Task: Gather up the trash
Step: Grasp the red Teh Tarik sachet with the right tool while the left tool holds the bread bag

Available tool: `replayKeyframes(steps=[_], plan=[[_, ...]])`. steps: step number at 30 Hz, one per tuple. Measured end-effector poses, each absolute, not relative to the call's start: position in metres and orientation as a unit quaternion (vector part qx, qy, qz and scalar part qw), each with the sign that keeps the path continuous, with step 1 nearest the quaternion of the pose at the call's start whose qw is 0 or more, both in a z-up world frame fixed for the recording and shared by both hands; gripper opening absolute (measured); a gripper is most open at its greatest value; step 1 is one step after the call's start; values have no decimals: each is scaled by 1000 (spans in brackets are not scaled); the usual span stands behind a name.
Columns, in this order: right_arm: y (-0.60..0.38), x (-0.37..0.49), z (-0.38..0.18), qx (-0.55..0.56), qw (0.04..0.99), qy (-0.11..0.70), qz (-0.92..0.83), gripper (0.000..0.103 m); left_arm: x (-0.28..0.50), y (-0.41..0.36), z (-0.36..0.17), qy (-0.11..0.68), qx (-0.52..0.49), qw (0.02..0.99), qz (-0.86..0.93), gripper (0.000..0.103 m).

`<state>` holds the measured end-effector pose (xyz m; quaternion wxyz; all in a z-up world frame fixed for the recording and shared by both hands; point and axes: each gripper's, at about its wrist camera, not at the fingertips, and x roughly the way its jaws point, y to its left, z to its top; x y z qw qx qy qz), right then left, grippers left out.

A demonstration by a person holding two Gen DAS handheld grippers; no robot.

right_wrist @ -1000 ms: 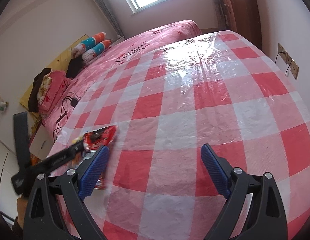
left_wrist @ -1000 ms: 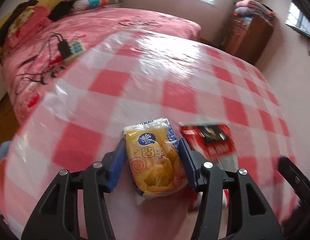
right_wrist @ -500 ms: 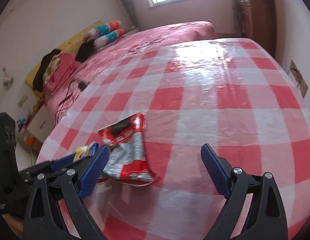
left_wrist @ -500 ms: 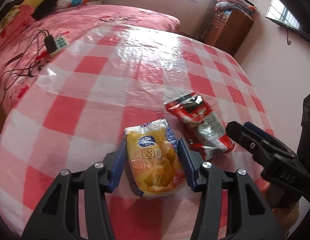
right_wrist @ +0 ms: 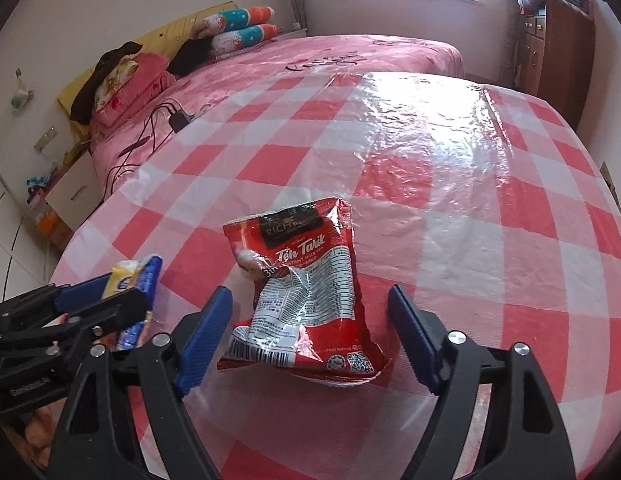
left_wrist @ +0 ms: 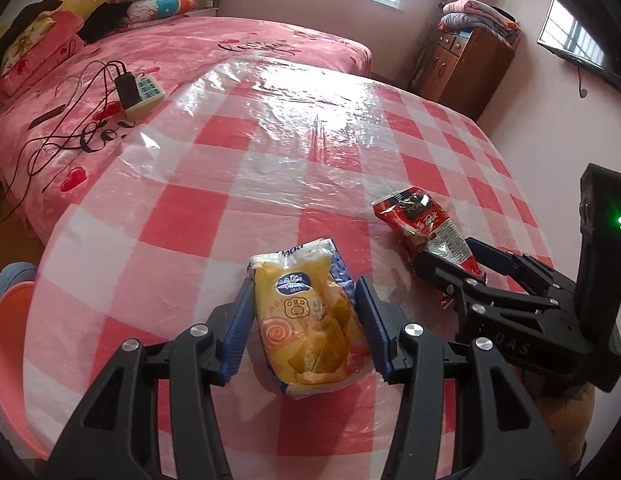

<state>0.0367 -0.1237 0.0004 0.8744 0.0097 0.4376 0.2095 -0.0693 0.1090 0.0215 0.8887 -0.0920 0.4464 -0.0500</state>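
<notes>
A yellow tissue pack [left_wrist: 310, 316] sits between the blue pads of my left gripper [left_wrist: 306, 324], which is shut on it just above the checked tablecloth [left_wrist: 230, 184]. The same pack [right_wrist: 130, 280] shows at the left in the right wrist view, inside the left gripper [right_wrist: 110, 300]. A red Teh Tarik sachet [right_wrist: 306, 292] lies flat on the cloth. My right gripper [right_wrist: 310, 332] straddles its near end; its jaws are closing, and the pads stand clear of the sachet on both sides. In the left wrist view the sachet [left_wrist: 426, 232] lies to the right, under the right gripper [left_wrist: 462, 264].
A pink bed [left_wrist: 214, 48] with pillows, cables and a power strip [left_wrist: 144, 94] lies beyond the table. A wooden cabinet [left_wrist: 466, 68] stands at the back right. An orange-pink basin [left_wrist: 10, 360] sits low at the left, beside the table edge.
The right gripper swung left until the red sachet lay between its fingers, and its jaws narrowed. The left gripper shifted a little, still holding the yellow pack.
</notes>
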Motion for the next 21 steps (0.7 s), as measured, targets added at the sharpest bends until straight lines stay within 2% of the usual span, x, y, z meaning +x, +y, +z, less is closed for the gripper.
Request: replayKeyframes(steps=[5, 18, 21], plan=[[-115, 37, -1, -16, 876, 439, 199, 79, -77, 118, 21, 446, -94, 889, -50, 52], [-105, 36, -3, -57, 881, 435, 179, 57, -95, 147, 19, 437, -108, 892, -43, 52], [-104, 35, -3, -63, 881, 434, 178, 56, -98, 153, 19, 437, -109, 892, -44, 52]])
